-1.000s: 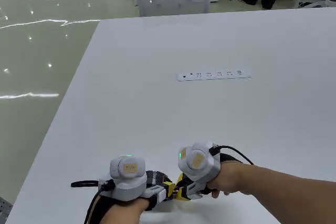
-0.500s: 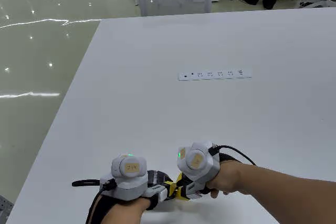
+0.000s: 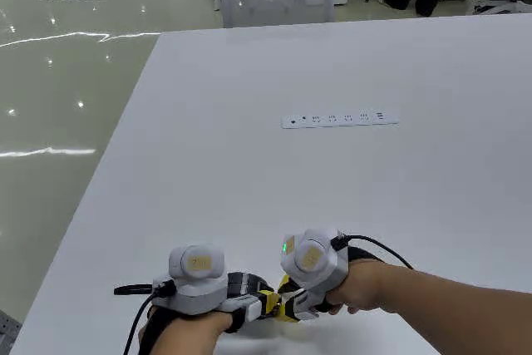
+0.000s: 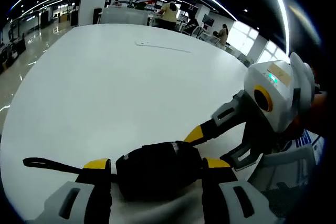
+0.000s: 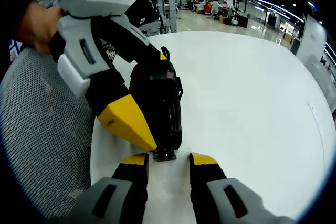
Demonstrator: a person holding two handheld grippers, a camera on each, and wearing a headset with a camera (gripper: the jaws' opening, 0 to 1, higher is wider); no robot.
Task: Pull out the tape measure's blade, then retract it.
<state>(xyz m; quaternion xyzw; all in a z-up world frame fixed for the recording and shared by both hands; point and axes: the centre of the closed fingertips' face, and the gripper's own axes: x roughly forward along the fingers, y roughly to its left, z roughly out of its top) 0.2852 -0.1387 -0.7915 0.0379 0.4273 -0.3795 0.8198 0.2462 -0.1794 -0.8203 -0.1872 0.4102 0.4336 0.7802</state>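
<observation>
Tape measure [image 4: 157, 176] lies at the near edge of the desk [image 3: 249, 164], its wrist strap [image 4: 50, 165] trailing off to the left. The left hand-held gripper [image 4: 156, 165] has its jaws closed on either side of the black case. To the right, the right hand-held gripper [image 5: 168, 160] faces the case's mouth, jaws parted on either side of the blade hook [image 5: 164, 155] and holding nothing. That hook looks small. If the jaws close off-centre they could miss it, and a weak pinch could let the blade snap back.
</observation>
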